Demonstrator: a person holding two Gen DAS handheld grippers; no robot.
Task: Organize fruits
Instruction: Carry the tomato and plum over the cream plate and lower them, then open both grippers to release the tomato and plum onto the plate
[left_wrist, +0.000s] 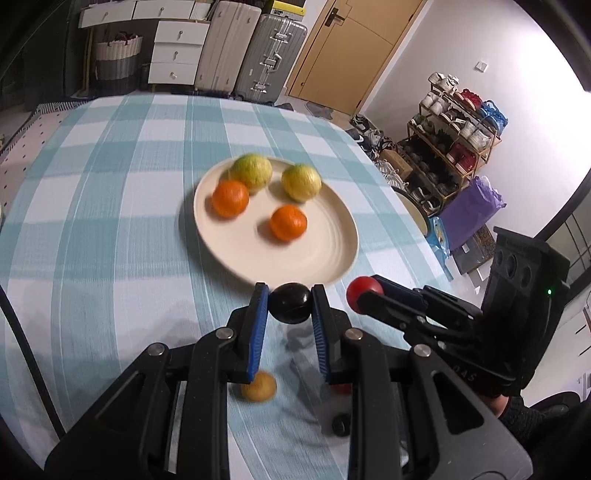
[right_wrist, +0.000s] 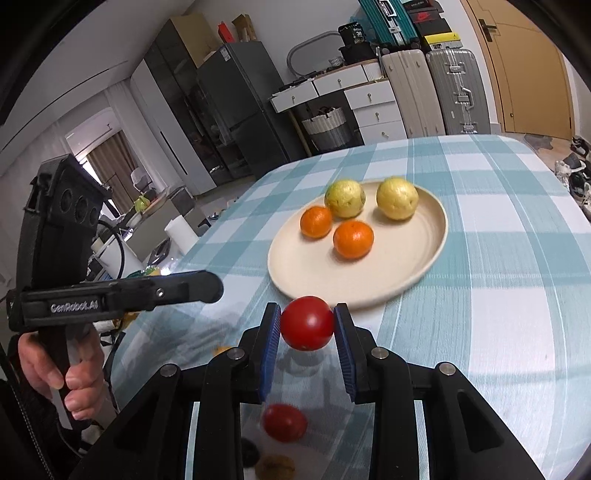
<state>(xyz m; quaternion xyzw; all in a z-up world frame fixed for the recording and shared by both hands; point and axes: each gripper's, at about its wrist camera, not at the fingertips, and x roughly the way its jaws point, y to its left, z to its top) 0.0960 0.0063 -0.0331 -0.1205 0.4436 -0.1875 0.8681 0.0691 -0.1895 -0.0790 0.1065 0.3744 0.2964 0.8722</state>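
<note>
Just ahead of both my grippers lies the plate (left_wrist: 325, 258); left gripper (left_wrist: 290, 306) clamps a dark plum (left_wrist: 289, 303), right gripper (right_wrist: 306, 325) a red tomato (right_wrist: 307, 323).

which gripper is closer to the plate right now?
Too close to call. Left gripper, shut on the dark plum, and right gripper, shut on the red tomato, both sit at the plate near rim.

Four fruits on the plate (left_wrist: 314, 258) mid-table (left_wrist: 110, 221), two behind two, loose fruits (right_wrist: 284, 422) on the table before it
</note>
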